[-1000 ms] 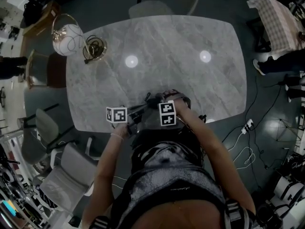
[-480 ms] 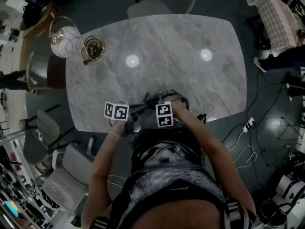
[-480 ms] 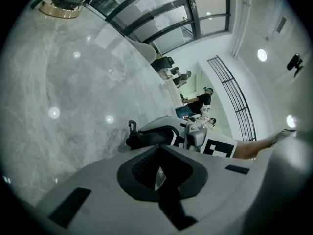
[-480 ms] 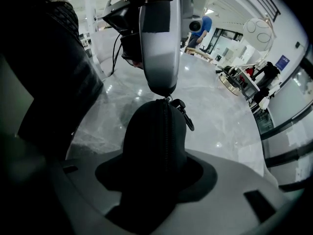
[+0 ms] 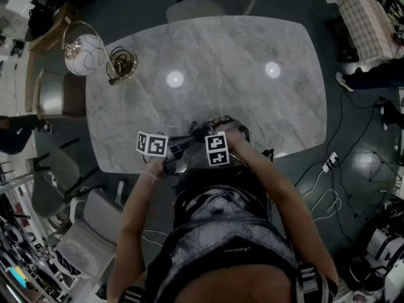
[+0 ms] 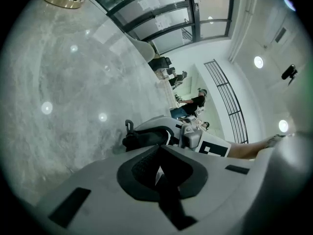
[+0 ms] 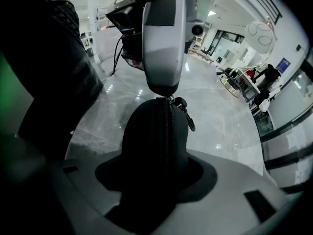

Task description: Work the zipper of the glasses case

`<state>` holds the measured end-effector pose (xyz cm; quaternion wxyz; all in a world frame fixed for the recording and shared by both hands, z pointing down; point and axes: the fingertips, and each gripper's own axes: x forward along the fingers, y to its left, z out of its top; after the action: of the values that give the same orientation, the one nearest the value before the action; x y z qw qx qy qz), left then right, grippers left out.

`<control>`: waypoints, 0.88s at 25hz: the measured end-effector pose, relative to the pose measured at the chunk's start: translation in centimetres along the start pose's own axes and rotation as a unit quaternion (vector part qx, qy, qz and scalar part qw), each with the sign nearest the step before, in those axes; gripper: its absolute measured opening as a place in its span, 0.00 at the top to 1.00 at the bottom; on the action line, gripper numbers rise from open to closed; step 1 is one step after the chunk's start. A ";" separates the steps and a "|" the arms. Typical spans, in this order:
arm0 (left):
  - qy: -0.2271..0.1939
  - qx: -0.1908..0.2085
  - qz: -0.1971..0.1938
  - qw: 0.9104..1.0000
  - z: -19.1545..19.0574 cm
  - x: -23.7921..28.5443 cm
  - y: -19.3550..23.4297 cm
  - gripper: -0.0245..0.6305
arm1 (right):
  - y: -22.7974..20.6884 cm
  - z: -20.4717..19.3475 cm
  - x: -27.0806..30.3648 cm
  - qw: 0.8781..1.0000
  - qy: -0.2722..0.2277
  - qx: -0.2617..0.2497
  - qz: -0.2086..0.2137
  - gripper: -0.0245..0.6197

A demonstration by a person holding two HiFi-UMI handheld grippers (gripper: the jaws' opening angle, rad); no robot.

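The black glasses case (image 7: 155, 136) stands on end near the front edge of the marble table (image 5: 252, 106). My right gripper (image 7: 156, 177) points down and is shut on the case, which fills the gap between its jaws. The zipper (image 7: 169, 131) runs up the middle of the case to the zipper pull (image 7: 169, 100). My left gripper (image 7: 162, 88) meets the case there, shut on the pull. In the left gripper view the left gripper (image 6: 157, 168) has its jaws together, with the case (image 6: 146, 137) just past them. In the head view the left gripper (image 5: 189, 137) and right gripper (image 5: 218, 131) sit close together.
A round glass lamp (image 5: 82, 46) with a brass base (image 5: 123, 65) stands at the table's far left corner. A small clip loop (image 7: 188, 120) hangs off the case. Chairs stand beyond the table (image 5: 196, 8) and at its left (image 5: 60, 93). Cables (image 5: 328, 163) lie on the floor at the right.
The left gripper has turned a little beside the case. The right gripper and the case have stayed in place.
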<state>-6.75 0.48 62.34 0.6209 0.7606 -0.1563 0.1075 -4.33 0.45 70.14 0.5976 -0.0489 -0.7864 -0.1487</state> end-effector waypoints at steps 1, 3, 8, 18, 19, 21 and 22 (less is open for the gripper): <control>-0.003 0.000 -0.004 1.000 0.1 0.1 -0.1 0.95 | 0.0 0.0 0.0 1.000 0.001 0.000 0.001 0.54; -0.008 -0.004 -0.014 1.000 0.0 0.1 -0.4 0.95 | 0.1 0.1 0.1 1.000 0.002 -0.007 0.002 0.54; -0.003 0.011 -0.029 1.000 0.3 0.9 -1.6 0.95 | 0.0 -0.2 0.0 1.000 0.002 -0.004 0.004 0.54; 0.005 0.025 -0.022 0.999 0.8 1.8 -2.1 0.95 | -0.1 -0.3 0.2 1.000 -0.004 0.010 0.009 0.55; 0.016 0.038 -0.013 0.999 0.7 2.0 -2.1 0.95 | 0.0 -0.4 0.2 1.000 -0.004 0.010 0.008 0.55; 0.031 0.052 -0.006 0.998 0.8 2.2 -2.2 0.95 | -0.1 -0.4 0.2 1.000 -0.003 0.010 0.009 0.55; 0.034 0.051 -0.009 0.998 0.8 2.2 -2.2 0.95 | -0.1 -0.3 0.3 1.000 -0.003 0.009 0.009 0.55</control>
<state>-3.89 -0.10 60.97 0.5870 0.7887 -0.1228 0.1356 -4.19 0.27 70.49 0.5972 -0.0510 -0.7889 -0.1360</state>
